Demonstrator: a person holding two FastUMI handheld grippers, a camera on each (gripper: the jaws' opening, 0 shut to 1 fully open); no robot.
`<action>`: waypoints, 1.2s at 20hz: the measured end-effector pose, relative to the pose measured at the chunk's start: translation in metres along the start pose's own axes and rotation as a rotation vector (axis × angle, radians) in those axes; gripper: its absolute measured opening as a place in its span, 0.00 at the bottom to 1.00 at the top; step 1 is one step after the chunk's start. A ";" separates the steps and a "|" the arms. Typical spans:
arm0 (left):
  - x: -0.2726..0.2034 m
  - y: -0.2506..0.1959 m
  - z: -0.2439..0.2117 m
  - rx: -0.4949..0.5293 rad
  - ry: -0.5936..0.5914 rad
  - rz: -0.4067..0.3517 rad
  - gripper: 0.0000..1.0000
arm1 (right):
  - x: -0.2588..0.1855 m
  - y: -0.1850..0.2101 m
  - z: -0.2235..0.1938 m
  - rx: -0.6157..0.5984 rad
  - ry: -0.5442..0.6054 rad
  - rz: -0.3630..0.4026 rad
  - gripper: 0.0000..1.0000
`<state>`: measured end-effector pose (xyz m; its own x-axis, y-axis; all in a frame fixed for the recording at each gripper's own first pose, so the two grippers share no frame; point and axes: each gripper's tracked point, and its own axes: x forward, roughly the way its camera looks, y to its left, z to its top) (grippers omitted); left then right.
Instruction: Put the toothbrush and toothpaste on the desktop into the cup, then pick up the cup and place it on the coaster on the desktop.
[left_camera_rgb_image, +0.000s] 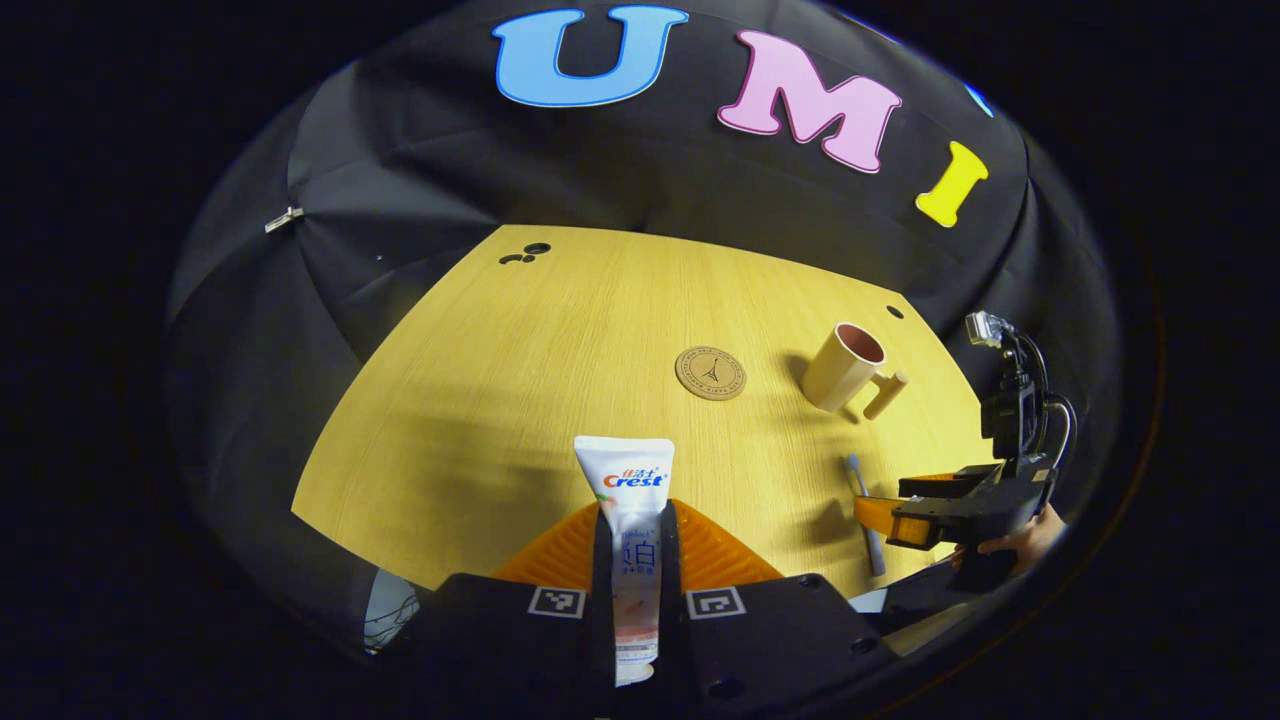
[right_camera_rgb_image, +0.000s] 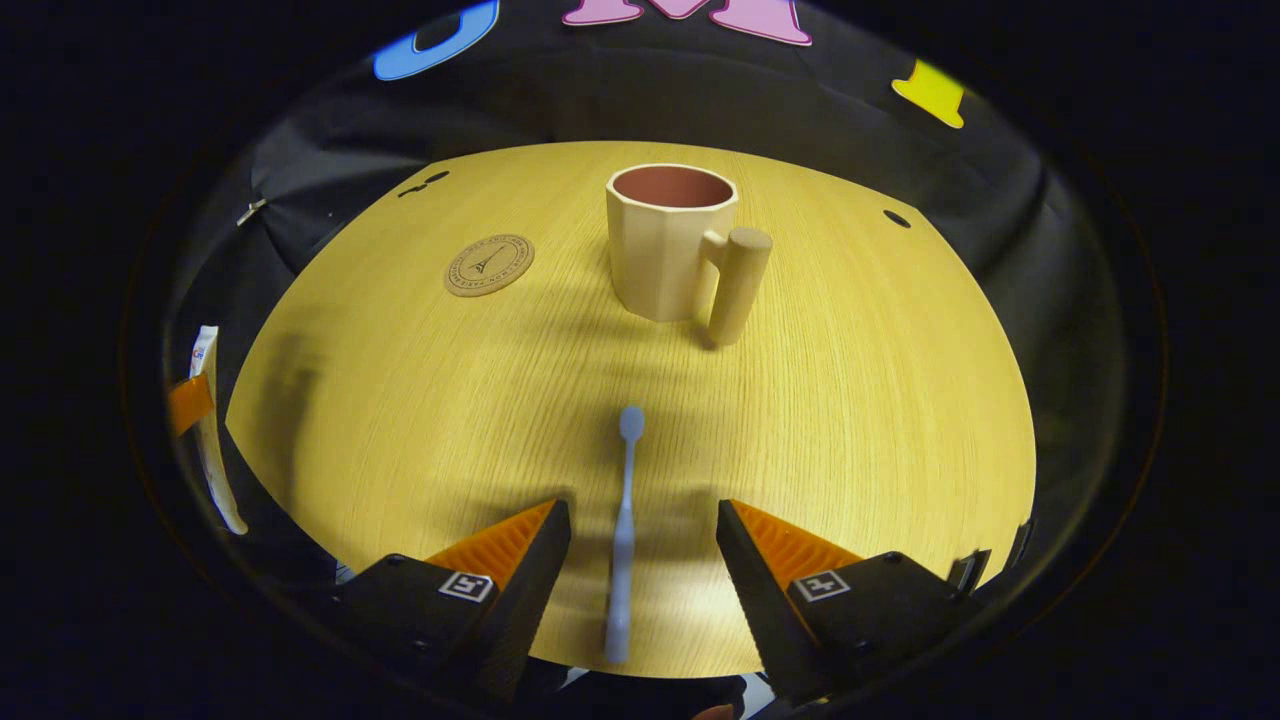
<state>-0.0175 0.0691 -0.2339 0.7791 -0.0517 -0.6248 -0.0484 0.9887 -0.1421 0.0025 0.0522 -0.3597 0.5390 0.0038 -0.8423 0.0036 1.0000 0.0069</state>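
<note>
- At the near edge of the left gripper view, the left claw (left_camera_rgb_image: 636, 540) is pinching the toothpaste (left_camera_rgb_image: 630, 500); both fingers press on the sides of the tube, which points forward, with its flat end toward the far side and its cap end near the camera.
- In the right gripper view, the right claw (right_camera_rgb_image: 640, 545) is spread wide, one finger on each side of the toothbrush (right_camera_rgb_image: 624, 540), and neither finger touches it.
- The toothbrush lies flat on the desk (right_camera_rgb_image: 400, 420) near its front edge, with the handle near and the brush head pointing toward the cup (right_camera_rgb_image: 668, 245).
- In the left gripper view the right claw (left_camera_rgb_image: 885, 520) shows at the right, beside the toothbrush (left_camera_rgb_image: 866, 515), with a hand (left_camera_rgb_image: 1025, 540) holding it from behind.
- Farther on the desk, the cup stands upright and empty, its thick handle on the right side.
- To the left of the cup, well apart from it, the round coaster (right_camera_rgb_image: 489, 265) lies flat with nothing on it.
- At the far left corner of the desk there are small dark holes (left_camera_rgb_image: 525, 254), and another dark hole (right_camera_rgb_image: 897, 218) is at the far right.
</note>
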 end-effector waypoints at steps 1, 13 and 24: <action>0.001 0.001 0.000 -0.001 0.001 0.003 0.22 | 0.001 0.000 0.001 0.002 0.002 -0.002 0.90; 0.000 0.009 -0.007 -0.014 0.008 0.023 0.22 | 0.015 0.012 -0.003 0.007 0.026 0.018 0.53; 0.001 0.003 -0.009 -0.039 0.006 0.022 0.23 | 0.019 0.025 -0.004 -0.077 0.094 0.080 0.10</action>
<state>-0.0223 0.0712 -0.2421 0.7737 -0.0313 -0.6328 -0.0899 0.9833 -0.1586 0.0093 0.0776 -0.3774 0.4540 0.0805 -0.8873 -0.1028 0.9940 0.0376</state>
